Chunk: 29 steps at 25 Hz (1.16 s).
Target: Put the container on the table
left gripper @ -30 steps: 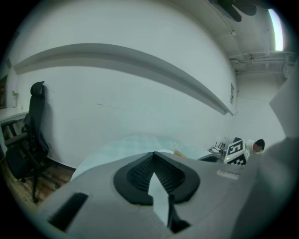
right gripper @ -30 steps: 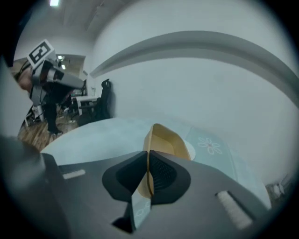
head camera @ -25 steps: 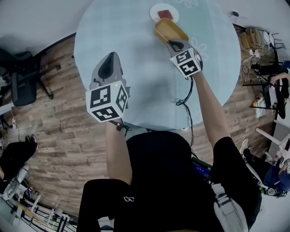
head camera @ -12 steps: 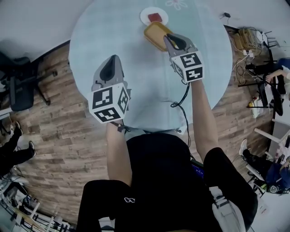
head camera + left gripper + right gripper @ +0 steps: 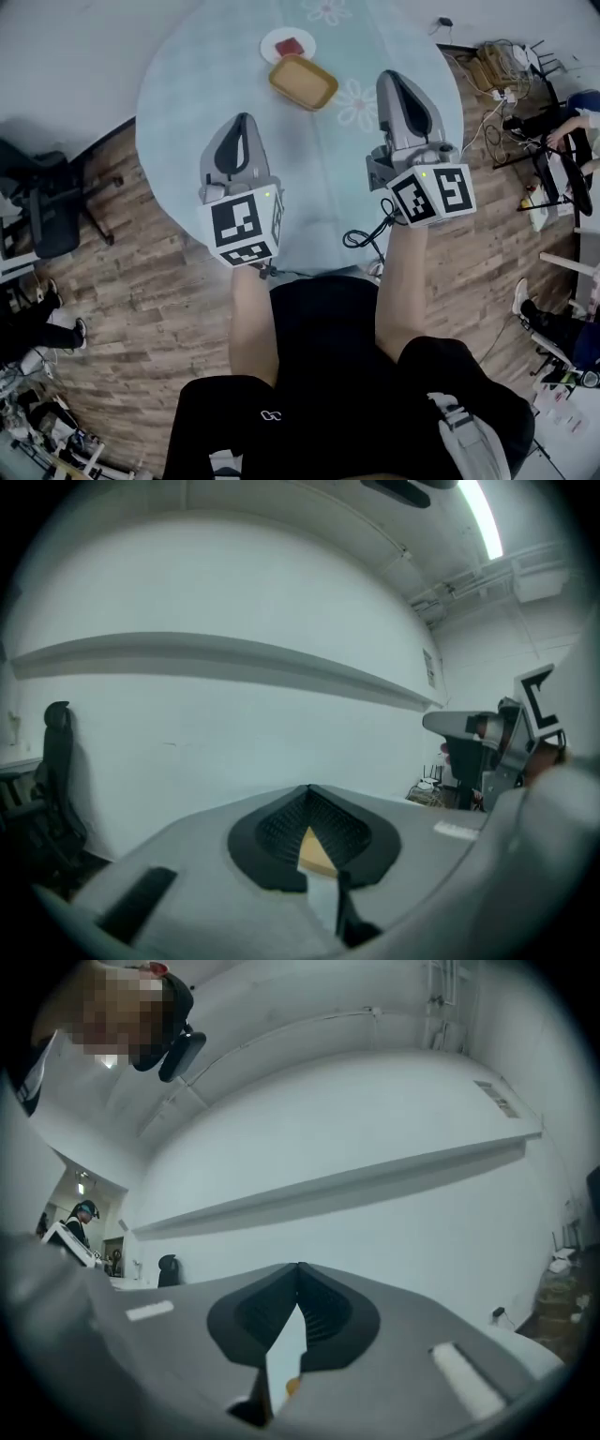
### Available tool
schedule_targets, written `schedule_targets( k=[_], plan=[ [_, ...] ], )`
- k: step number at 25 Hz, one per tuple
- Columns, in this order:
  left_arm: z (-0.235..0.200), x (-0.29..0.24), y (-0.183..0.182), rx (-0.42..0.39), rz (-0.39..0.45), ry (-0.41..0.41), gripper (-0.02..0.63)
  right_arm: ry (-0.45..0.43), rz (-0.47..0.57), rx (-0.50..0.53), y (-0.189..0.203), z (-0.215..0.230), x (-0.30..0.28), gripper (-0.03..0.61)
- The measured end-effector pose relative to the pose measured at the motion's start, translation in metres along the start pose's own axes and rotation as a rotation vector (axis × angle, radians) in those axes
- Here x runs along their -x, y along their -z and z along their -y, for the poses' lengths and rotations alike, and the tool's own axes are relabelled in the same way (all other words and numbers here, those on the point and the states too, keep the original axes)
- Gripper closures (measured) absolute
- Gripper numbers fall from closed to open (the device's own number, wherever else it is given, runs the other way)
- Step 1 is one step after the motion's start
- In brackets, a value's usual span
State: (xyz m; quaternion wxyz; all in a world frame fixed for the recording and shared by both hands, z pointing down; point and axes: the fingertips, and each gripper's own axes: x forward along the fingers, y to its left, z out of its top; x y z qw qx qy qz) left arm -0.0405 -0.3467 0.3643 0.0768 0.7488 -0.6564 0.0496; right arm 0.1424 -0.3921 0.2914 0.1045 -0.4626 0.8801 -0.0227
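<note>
Head view shows the container (image 5: 303, 82) sitting on the worktop (image 5: 202, 103) now, just beside a small plate (image 5: 272, 43); right gripper (image 5: 397, 82) has let go and pulled back, jaws closed on nothing; left gripper (image 5: 241, 124) closed and empty too; task looks done.

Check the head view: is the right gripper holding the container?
No, the container rests on the table, well clear of the right gripper.

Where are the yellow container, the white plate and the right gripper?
Yellow container (image 5: 303, 82), head view, middle of its inside.
White plate (image 5: 271, 44), head view, its bare left rim.
Right gripper (image 5: 396, 79), head view, the far tip of the gripper.
</note>
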Motion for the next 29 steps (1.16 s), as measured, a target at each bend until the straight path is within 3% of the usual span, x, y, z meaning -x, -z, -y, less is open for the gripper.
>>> schedule_targets(
  k=[5,18,24,29],
  plan=[
    [0.013,0.003,-0.01,-0.002,0.038,0.011,0.617,0.026,-0.091,0.003,0.018,0.012,0.029,0.569],
    [0.028,0.005,-0.011,-0.019,0.021,0.018,0.617,-0.006,-0.078,0.0,0.01,0.011,0.043,0.569],
    [0.033,0.005,-0.005,-0.132,-0.01,0.001,0.615,-0.035,-0.076,-0.011,0.015,-0.001,0.042,0.569],
    [0.037,-0.001,0.0,-0.118,-0.017,0.018,0.615,-0.048,-0.086,-0.01,0.021,-0.001,0.04,0.569]
  ],
)
